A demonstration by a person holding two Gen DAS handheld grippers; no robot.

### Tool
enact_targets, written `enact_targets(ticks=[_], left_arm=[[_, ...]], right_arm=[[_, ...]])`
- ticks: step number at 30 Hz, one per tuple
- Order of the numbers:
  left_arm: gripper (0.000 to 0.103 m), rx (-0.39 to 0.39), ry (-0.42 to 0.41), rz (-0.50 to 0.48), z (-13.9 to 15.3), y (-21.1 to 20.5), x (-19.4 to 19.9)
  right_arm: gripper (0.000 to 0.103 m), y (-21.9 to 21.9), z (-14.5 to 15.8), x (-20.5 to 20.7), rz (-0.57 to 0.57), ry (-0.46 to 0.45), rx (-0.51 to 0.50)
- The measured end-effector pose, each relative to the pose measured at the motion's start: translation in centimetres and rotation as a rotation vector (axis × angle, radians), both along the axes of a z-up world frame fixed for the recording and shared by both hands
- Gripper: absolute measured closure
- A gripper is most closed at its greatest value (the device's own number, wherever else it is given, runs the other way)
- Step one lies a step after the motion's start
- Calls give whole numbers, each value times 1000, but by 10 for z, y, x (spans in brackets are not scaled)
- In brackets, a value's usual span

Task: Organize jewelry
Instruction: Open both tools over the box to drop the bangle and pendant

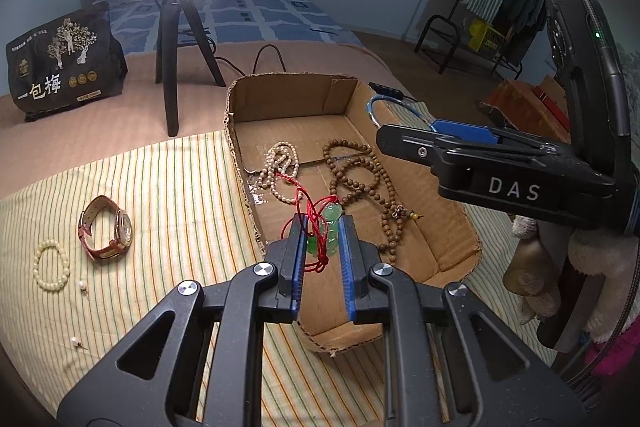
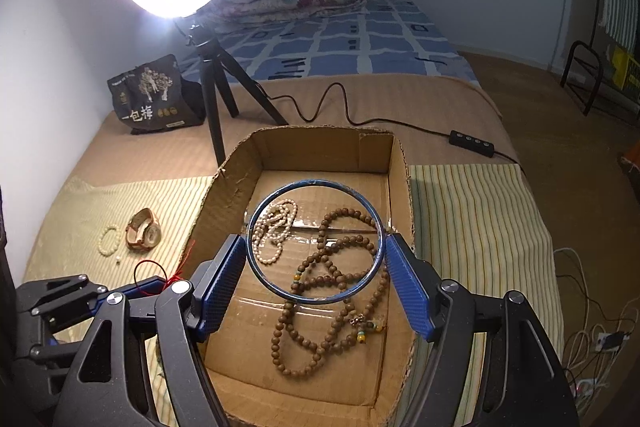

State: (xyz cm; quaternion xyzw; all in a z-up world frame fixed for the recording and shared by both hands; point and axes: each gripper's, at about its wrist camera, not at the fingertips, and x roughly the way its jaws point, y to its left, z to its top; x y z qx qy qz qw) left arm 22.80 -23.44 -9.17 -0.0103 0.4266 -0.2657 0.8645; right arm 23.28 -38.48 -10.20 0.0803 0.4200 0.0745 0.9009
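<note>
Left wrist: left gripper [image 1: 323, 247] clamped on green pendant [image 1: 326, 233] with red cord [image 1: 306, 203], over cardboard box [image 1: 296, 95]; watch [image 1: 108, 229] and cream bracelet [image 1: 50, 266] on striped cloth [image 1: 180, 195]
Right wrist: right gripper [image 2: 316, 269] gripping blue bangle [image 2: 256, 263] above box; pearl strand [image 2: 276, 227] and wooden beads [image 2: 332, 291] inside

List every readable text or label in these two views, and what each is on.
"DAS": white letters on the black body of the right gripper, seen in the left wrist view.
"一包梅": large white characters on the black snack bag by the tripod; the same bag shows in the right wrist view.
Small print and gold seals on the bag: too small to read.
</note>
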Motion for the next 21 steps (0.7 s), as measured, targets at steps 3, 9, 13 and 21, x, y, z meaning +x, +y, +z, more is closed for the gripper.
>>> enact_targets(ticks=[3, 9, 13, 21], left_arm=[[89, 3, -5, 0, 0, -2, 0], [57, 10, -2, 11, -1, -1, 0], [57, 12, -6, 13, 0, 0, -1], [57, 11, -11, 16, 3, 4, -5]], right_arm=[[31, 0, -1, 2, -9, 3, -7], [31, 0, -2, 4, -32, 15, -22], [31, -3, 0, 2, -39, 12, -17], [31, -5, 5, -3, -53, 2, -12]])
